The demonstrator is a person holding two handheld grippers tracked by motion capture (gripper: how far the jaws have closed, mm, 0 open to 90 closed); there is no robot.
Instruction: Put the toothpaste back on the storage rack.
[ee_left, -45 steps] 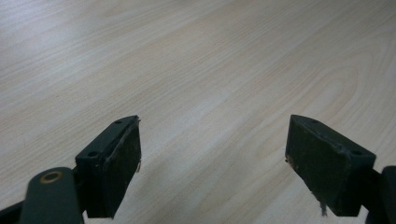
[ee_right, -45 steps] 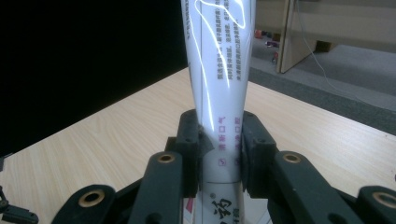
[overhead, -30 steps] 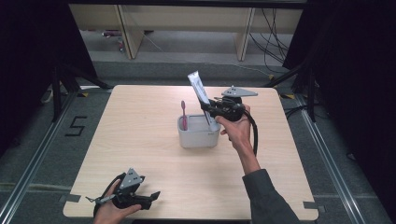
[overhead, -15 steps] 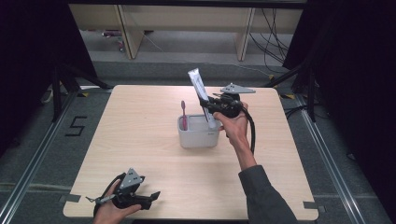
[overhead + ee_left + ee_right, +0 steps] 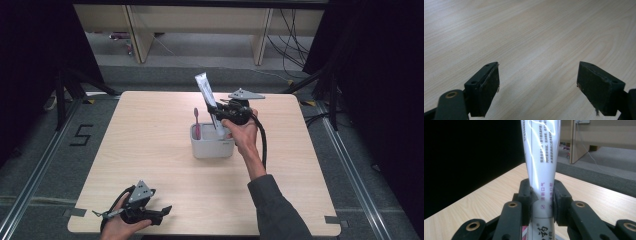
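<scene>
**Toothpaste tube over holder, clamped**

Right gripper [image 5: 218, 116] clenched on white toothpaste tube [image 5: 206, 95], pads pressing both sides near its lower end. Tube tilted, lower end inside white holder [image 5: 212, 148] mid-table. Pink toothbrush [image 5: 196, 122] upright in holder's left part. Left gripper [image 5: 159, 212] released, jaws wide apart over bare table [image 5: 150, 140] at near left edge, well apart from holder.

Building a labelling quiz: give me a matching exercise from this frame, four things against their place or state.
Things:
1. white toothpaste tube
2. pink toothbrush
3. left claw
4. pale grey square holder cup

States:
A. open, nothing between its pads
B. standing mid-table
C. clamped in the right claw, leaning over the cup
D. upright inside the cup

Pairs: 1-C, 2-D, 3-A, 4-B
</scene>
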